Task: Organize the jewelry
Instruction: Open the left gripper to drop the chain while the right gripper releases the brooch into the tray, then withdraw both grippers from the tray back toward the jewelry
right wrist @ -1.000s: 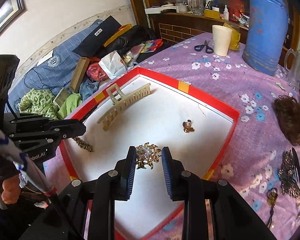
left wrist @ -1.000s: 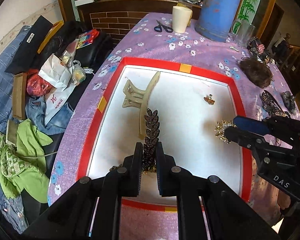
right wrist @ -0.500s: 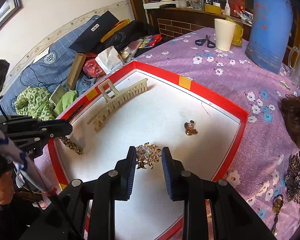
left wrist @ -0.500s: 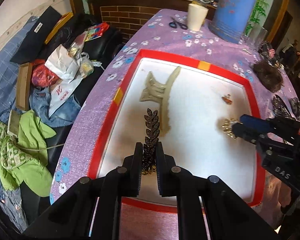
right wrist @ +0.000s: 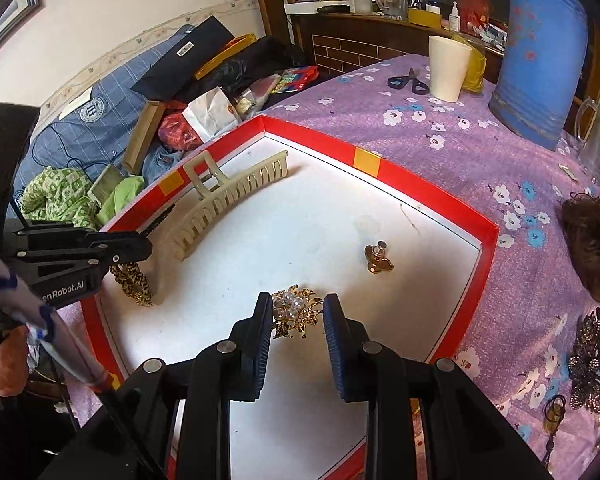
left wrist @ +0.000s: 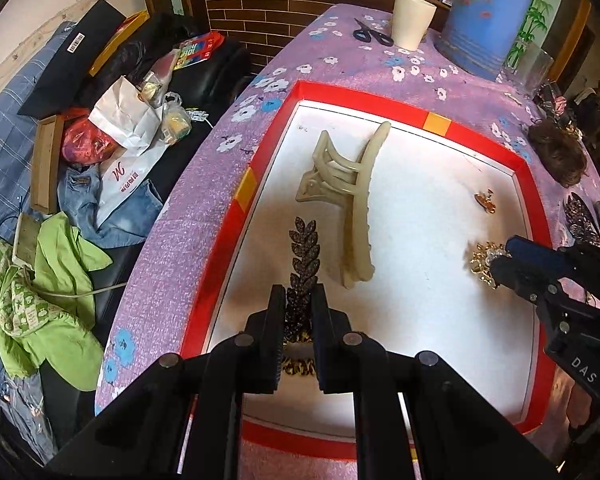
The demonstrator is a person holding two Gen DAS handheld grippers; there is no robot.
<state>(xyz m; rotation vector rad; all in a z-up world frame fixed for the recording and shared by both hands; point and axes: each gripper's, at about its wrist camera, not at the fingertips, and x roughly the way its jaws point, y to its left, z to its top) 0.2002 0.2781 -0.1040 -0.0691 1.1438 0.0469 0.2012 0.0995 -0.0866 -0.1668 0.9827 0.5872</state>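
Observation:
A red-rimmed white tray (left wrist: 260, 168) (right wrist: 380, 164) lies on the purple flowered cloth. My left gripper (left wrist: 298, 296) (right wrist: 140, 248) is shut on a dark leaf-shaped hair clip (left wrist: 304, 248), held low over the tray's near left part, beside a cream claw clip (left wrist: 356, 208) (right wrist: 228, 196). The clip's leopard-patterned lower end (right wrist: 134, 282) hangs under the fingers. My right gripper (right wrist: 296, 304) (left wrist: 504, 256) is shut on a gold brooch with pearls (right wrist: 296, 312) (left wrist: 484, 258) just above the tray floor on the right. A small gold piece (left wrist: 485, 202) (right wrist: 378, 258) lies in the tray.
At the table's far end stand a blue barrel (left wrist: 488, 20), a cream cup (left wrist: 412, 20) and scissors (left wrist: 368, 34). A brown hairpiece (left wrist: 560, 156) and dark hair clips (right wrist: 592, 360) lie right of the tray. A sofa piled with clothes and bags (left wrist: 120, 132) is on the left.
Both grippers have sunk toward the tray with their pieces still held. The leaf clip now sits closer beside the claw clip.

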